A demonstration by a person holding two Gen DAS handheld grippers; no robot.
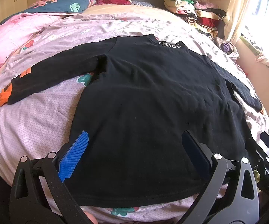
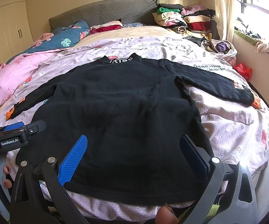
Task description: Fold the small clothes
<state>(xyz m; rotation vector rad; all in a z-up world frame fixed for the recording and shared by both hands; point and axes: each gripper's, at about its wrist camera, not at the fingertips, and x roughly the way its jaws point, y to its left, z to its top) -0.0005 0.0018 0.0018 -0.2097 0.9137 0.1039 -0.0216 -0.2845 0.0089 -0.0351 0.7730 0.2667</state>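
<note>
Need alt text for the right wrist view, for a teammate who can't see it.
A black long-sleeved top lies flat on a pink patterned bedsheet, sleeves spread, collar away from the camera. The right gripper is open above its hem; the left gripper is at the left edge.

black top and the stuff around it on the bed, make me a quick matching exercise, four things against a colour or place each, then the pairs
Things:
1. black top
2. sleeve cuff
3. pile of clothes
4. leaf-print quilt

Colour or place:
A. orange
B. far right corner of the bed, near the window
C. spread flat in the middle of the bed
D. dark blue, at the far left by the headboard

Pairs: 1-C, 2-A, 3-B, 4-D
</note>
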